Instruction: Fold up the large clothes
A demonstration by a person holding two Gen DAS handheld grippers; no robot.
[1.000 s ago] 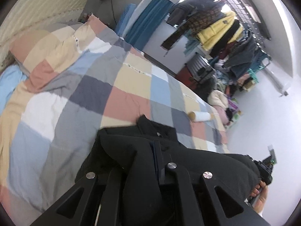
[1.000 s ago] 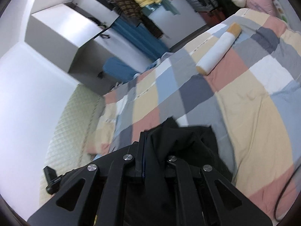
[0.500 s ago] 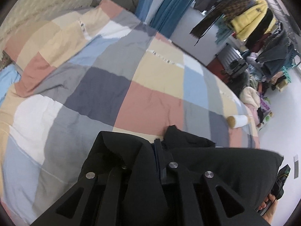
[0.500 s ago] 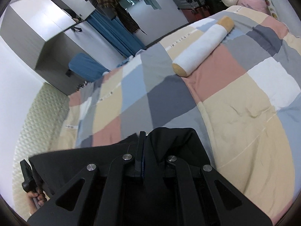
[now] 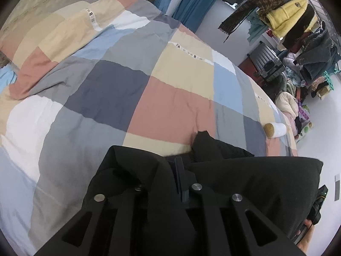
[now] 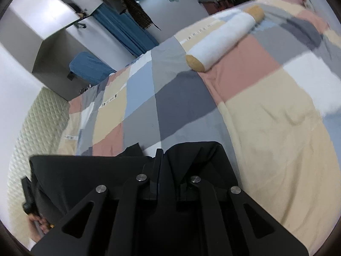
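bed with patchwork quilt | quilted headboard at its head | blue curtain on pale wall | rack of hanging clothes | grey suitcase | white bolster on quilt

A black garment, plain and matte, hangs stretched in a broad panel above the bed, bunched in folds at both ends; possibly a jacket, though blur hides details.

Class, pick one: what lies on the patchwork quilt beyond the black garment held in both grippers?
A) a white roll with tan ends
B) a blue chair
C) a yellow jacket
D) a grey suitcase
A: the white roll with tan ends rests on the patchwork quilt, past the black garment.
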